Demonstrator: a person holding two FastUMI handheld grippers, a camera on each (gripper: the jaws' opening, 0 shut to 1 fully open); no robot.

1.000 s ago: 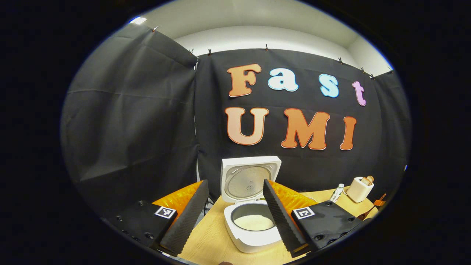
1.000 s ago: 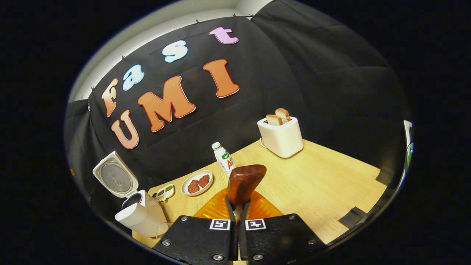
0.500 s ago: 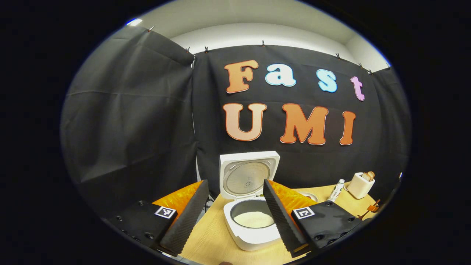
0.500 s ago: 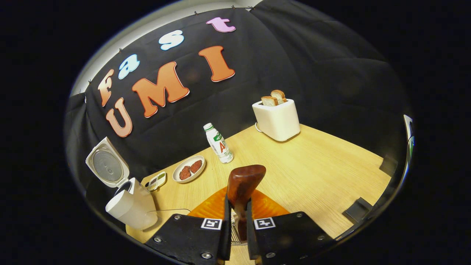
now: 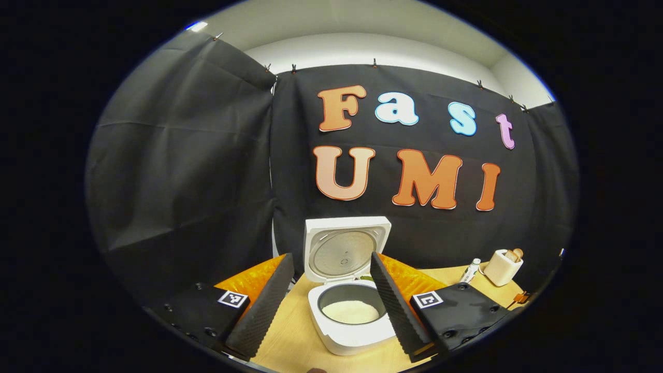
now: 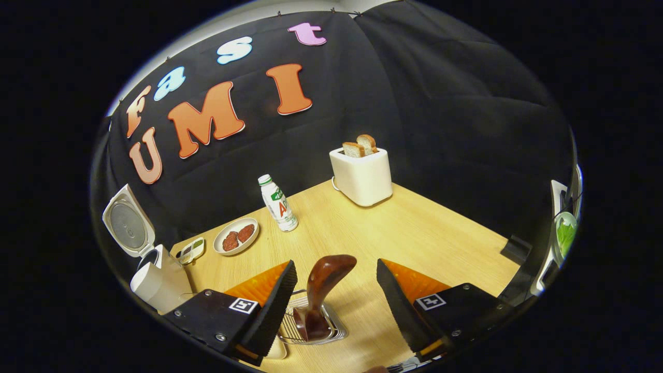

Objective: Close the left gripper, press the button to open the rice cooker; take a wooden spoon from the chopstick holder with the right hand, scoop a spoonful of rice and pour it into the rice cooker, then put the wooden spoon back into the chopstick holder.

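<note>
Table (image 6: 414,228): as we look along the right gripper, we see a broad bare stretch of pale wood running to the right-hand edge, with dark cloth walls closing two sides.
Rice cooker (image 5: 352,324): we find it at the table's left end, lid (image 5: 344,248) standing upright against the back cloth, white rice (image 5: 350,312) low in the pot; bare wood lies on its near side.
Toaster (image 6: 362,176): it sits near the far corner with two slices standing in it, well apart from everything else.
Left gripper (image 5: 331,305): we see its jaws spread wide and holding nothing, the cooker framed between them farther off.
Right gripper (image 6: 334,305): we see its jaws spread wide, clear of the spoon on both sides.
Chopstick holder (image 6: 311,329): a wire rack, near the table's front edge, between the right gripper's fingers.
Wooden spoon (image 6: 321,290): it stands in the holder, leaning to the right, bowl end up.
Bottle (image 6: 278,203): upright just beside the plate (image 6: 235,235); we can make out green and red print on its label, too small to read.
</note>
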